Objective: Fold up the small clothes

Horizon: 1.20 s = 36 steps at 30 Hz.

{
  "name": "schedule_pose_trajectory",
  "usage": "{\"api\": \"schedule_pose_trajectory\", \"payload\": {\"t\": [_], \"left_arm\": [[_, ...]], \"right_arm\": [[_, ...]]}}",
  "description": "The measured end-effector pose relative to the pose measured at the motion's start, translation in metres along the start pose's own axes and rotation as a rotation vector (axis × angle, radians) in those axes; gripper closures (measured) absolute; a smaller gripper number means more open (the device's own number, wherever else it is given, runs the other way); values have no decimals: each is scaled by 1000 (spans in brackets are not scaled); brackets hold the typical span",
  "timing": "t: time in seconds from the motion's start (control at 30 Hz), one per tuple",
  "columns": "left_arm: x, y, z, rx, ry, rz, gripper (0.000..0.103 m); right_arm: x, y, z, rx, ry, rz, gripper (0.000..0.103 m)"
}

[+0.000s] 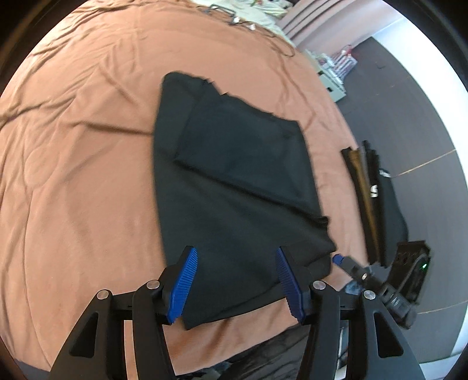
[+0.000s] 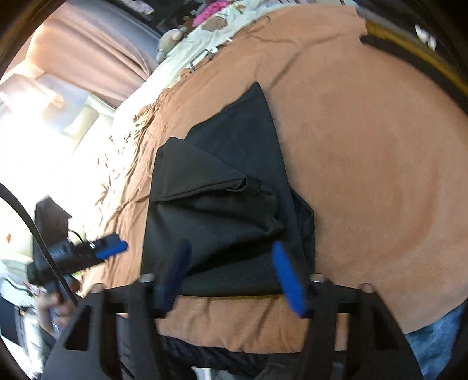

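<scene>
A black garment (image 1: 234,163) lies partly folded on the brown bedsheet (image 1: 87,175), with one flap laid across its middle. My left gripper (image 1: 238,282) hangs over its near corner, blue pads wide apart, nothing pinched. A blue fingertip (image 1: 338,259) of the right gripper shows at the garment's right corner. In the right wrist view the black garment (image 2: 228,190) fills the centre, a folded flap bunched on top. My right gripper (image 2: 231,276) straddles its near edge, pads apart and not pressing the cloth. The left gripper's blue finger (image 2: 112,248) points in from the left, held by a hand (image 2: 52,309).
A stack of dark and brown folded clothes (image 1: 377,198) lies at the bed's right edge, also at the top right (image 2: 415,49). Cream bedding (image 1: 263,14) with small items and cables covers the far end. Dark floor (image 1: 409,102) and boxes (image 1: 332,81) lie beyond the edge.
</scene>
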<state>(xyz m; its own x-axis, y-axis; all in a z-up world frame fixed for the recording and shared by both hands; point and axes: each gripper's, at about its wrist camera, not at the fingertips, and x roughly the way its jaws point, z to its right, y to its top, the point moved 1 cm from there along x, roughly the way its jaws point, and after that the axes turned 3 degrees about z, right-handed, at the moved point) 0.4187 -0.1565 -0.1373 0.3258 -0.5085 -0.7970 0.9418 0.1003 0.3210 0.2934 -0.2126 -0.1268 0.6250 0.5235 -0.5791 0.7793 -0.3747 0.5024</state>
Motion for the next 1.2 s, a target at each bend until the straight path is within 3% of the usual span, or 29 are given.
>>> {"api": "schedule_pose_trajectory", "payload": {"t": [0.2, 0.27, 0.4, 0.47, 0.53, 0.93, 1.2], "left_arm": [[12, -18, -19, -13, 42, -26, 47], [16, -22, -22, -12, 53, -35, 52], [27, -28, -31, -24, 85, -49, 67], [30, -31, -36, -40, 101, -55, 74], [29, -32, -41, -52, 105, -49, 78], [25, -34, -40, -40, 109, -50, 82], [28, -33, -37, -32, 110, -53, 82]], "right_arm": [[12, 1, 18, 108, 35, -8, 52], [15, 5, 23, 135, 34, 6, 54], [17, 10, 29, 168, -5, 30, 71], [19, 11, 29, 168, -27, 33, 90], [16, 9, 26, 167, -41, 38, 98], [-25, -28, 10, 149, -24, 101, 101], [-22, -37, 10, 112, -105, 62, 100]]}}
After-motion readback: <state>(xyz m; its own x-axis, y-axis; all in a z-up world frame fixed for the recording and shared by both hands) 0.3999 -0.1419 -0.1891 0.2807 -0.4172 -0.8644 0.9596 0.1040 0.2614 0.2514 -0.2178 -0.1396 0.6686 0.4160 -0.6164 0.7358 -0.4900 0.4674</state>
